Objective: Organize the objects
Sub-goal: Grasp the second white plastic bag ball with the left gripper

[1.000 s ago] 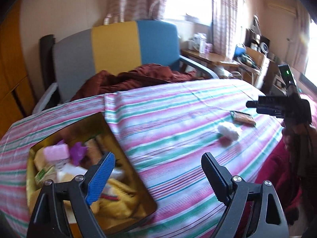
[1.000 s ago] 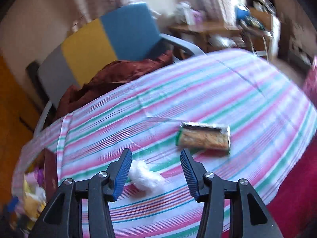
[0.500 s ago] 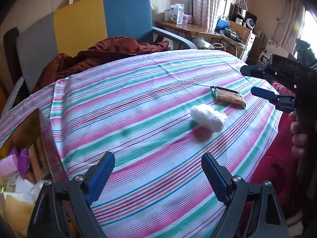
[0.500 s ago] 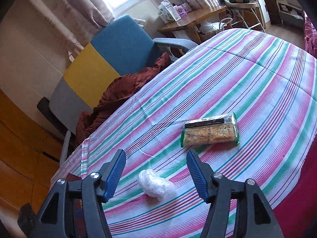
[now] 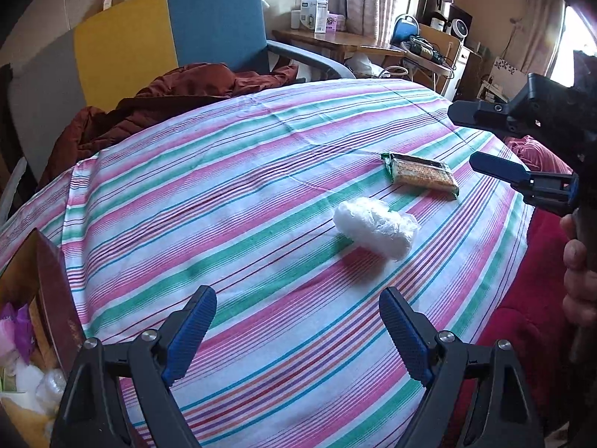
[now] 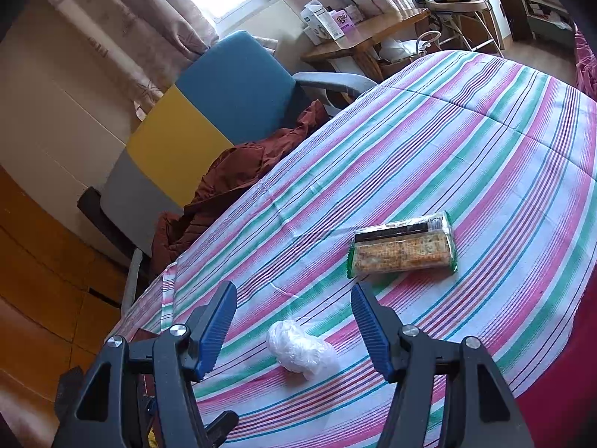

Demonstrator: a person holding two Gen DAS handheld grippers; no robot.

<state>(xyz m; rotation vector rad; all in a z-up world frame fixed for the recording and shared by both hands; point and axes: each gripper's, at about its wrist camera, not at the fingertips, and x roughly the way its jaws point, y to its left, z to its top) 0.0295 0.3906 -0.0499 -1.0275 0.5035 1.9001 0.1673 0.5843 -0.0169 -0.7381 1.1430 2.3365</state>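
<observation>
room: a lived-in room with curtained windows, a wooden side table cluttered with boxes, and wooden panelling on the far side.
surface: you are working over a striped cloth in pink, green and white, creased but otherwise mostly bare.
left gripper: your left gripper has its jaws wide apart with nothing between them, hovering over bare cloth short of the loose items.
right gripper: your right gripper also stands apart and empty; the white bundle lies on the cloth below and between its fingers, not touched by either pad.
white bundle: the crumpled white plastic bundle rests on the cloth near the edge, clear of everything else.
cracker pack: the green-edged cracker pack lies flat just beyond the bundle, apart from it.
box: the open box at the cloth's other end already holds a jumble of small items, purple, white and yellow.
progress: judging by the full box and two things left out, you look to be near the end; the bundle and the pack remain to be moved.
surroundings: a chair in grey, yellow and blue stands behind the cloth with a rust-brown garment heaped on it.
obstacles: nothing sits between your grippers and the two items; the box is well apart from them, so expect a long carry across the cloth.
</observation>
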